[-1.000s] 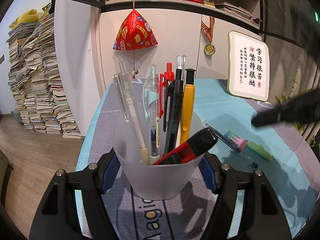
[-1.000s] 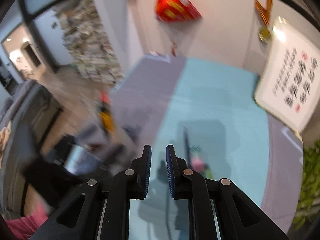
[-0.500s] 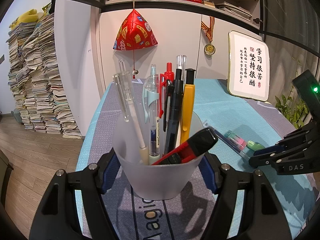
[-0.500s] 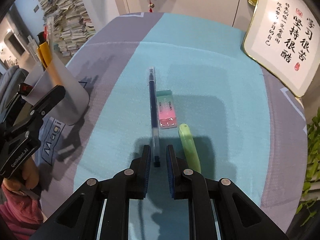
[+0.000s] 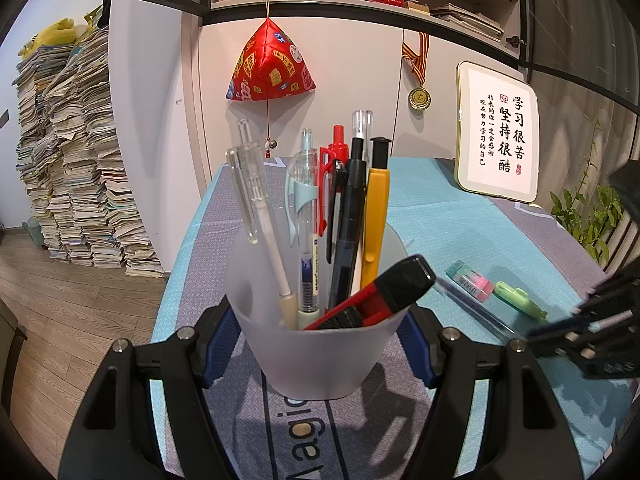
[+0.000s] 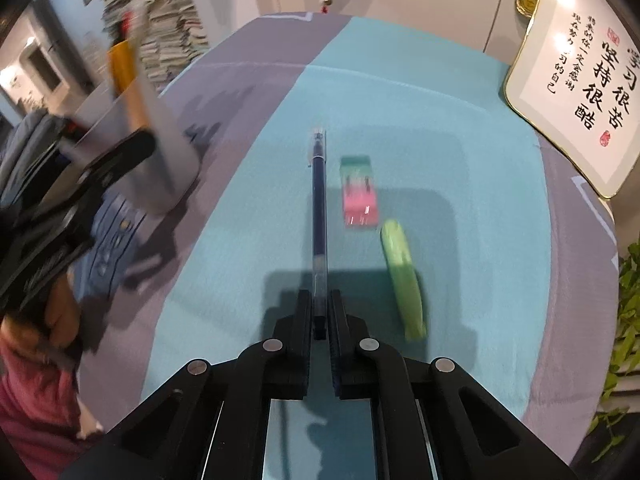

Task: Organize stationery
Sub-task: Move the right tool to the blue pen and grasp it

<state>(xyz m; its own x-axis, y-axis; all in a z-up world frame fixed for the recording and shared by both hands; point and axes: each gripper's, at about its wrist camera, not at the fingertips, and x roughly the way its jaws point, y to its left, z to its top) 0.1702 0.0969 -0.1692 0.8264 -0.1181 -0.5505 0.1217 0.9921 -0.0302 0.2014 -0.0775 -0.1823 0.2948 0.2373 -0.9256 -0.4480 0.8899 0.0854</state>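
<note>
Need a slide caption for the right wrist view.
Right tongs shut on the blue pen lying on the teal tablecloth, beside eraser and green highlighter.

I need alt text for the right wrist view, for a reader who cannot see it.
The right gripper is shut on the near end of a dark blue pen lying on a teal tablecloth. Right of the pen lie a pink-green eraser and a green highlighter.

the framed sign [image 5: 498,148] reads 学习很苦 坚持很酷; mat [image 5: 304,432] lettering unclear.
</note>
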